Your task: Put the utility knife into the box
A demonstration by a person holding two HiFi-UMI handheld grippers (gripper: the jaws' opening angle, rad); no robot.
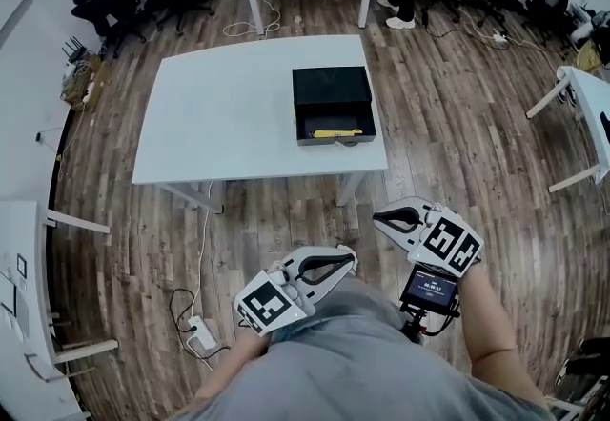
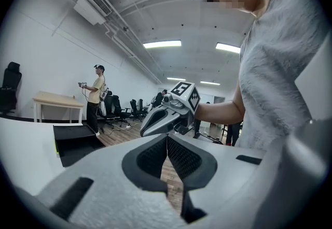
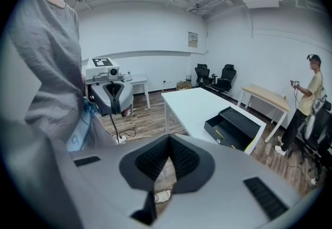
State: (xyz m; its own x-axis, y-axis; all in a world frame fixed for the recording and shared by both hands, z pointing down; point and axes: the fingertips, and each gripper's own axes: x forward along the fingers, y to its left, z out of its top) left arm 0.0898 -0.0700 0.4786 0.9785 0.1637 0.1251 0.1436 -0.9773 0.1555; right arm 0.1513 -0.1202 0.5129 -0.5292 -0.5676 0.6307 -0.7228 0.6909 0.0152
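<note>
utility knife lies inside black box, well apart from left gripper and right gripper, both closed and empty; left gripper view shows only the box's outside.

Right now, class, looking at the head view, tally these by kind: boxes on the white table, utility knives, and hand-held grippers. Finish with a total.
black box: 1
utility knife, yellow, lying in the box's open drawer: 1
grippers: 2, the left gripper and the right gripper
Total: 4
</note>
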